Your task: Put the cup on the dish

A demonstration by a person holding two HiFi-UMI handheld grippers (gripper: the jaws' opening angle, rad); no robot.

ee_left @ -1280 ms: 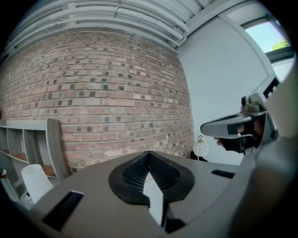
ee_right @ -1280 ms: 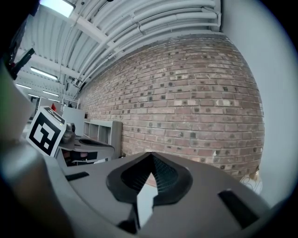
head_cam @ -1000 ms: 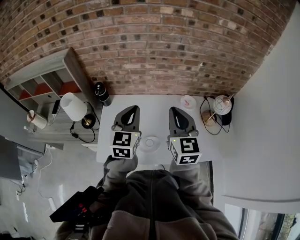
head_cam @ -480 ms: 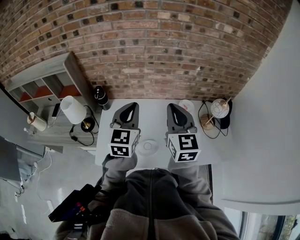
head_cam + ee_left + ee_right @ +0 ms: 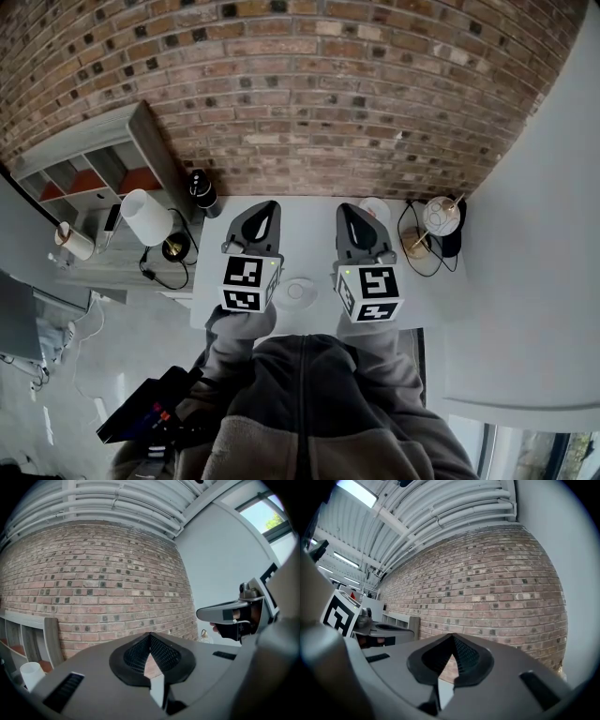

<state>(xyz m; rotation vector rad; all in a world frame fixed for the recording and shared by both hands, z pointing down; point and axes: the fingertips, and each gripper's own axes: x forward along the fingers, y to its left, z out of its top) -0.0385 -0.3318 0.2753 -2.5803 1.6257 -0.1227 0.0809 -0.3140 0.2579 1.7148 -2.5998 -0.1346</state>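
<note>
Left claw and right claw, both closed tight and empty, hovered above white desk; dish lay between them, cup just beyond right claw.

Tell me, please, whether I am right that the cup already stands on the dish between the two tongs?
Not quite: the dish between the left tongs and right tongs holds no cup; the head view shows the cup standing apart, farther back on the table.

Rough red brick wall, smooth matt white table, glossy white dish, soft fleecy grey jacket
</note>
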